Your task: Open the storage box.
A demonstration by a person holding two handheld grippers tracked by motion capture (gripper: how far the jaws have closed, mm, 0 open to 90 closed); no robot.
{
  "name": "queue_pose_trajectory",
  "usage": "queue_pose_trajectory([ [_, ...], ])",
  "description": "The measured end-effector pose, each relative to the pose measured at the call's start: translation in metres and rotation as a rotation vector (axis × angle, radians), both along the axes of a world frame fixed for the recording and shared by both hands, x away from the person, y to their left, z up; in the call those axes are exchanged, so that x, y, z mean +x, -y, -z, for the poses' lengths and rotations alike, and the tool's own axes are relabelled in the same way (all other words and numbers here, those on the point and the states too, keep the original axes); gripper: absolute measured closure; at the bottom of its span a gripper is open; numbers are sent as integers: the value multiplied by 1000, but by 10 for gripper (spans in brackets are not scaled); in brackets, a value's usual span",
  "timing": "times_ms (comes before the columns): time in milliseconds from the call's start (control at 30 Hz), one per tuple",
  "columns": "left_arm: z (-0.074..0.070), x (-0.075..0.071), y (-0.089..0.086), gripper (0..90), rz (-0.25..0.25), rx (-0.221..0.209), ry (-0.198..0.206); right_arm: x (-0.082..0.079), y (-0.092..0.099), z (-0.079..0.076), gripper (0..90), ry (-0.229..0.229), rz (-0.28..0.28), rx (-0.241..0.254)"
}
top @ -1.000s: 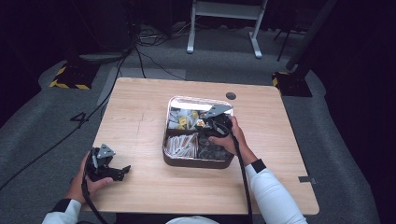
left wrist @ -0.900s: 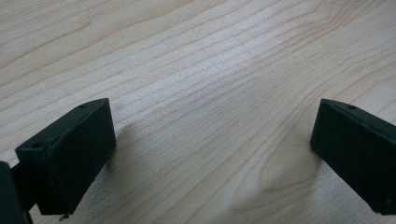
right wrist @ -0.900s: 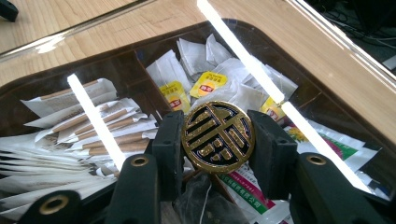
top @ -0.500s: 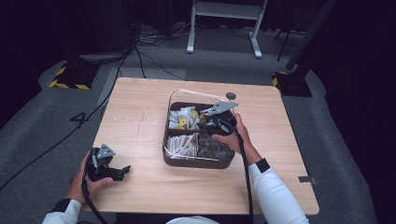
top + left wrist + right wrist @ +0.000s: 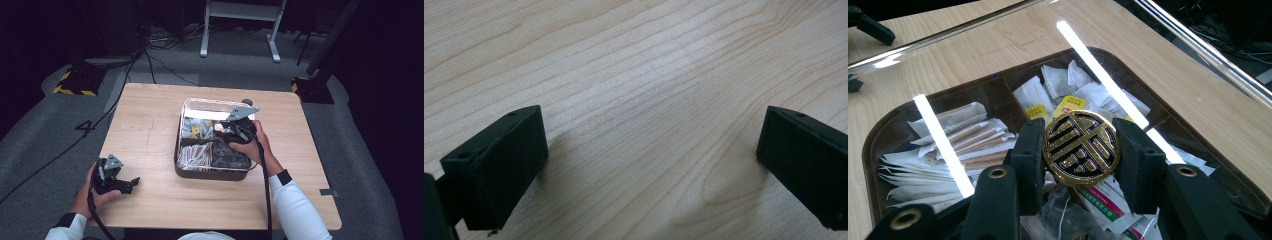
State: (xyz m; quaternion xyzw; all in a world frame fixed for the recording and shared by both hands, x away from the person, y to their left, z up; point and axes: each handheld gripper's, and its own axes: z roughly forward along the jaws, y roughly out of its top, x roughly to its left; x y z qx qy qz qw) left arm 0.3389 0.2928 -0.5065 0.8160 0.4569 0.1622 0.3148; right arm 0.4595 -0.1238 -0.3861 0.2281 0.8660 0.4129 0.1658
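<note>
Jaws pinching round gold knob (image 5: 1081, 148), clear lid (image 5: 998, 65)

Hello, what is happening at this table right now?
A person works with a gripper in each hand. The right gripper grips a round gold and black knob, which seems to sit on the clear lid of a divided box of paper packets. The left gripper rests open on the wooden table, holding nothing.

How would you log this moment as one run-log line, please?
right claw: shut on gold knob, lid lifted above tray | left claw: open, on table
</note>
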Motion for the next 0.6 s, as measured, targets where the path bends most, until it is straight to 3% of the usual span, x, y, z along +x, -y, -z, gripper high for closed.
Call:
queue_pose_trajectory([
  [400,0,0,0,3,-1,0,0,-6,17,2,587,16,4,-15],
  [600,0,0,0,3,-2,0,0,-12,39,-1,587,43,20,-19],
])
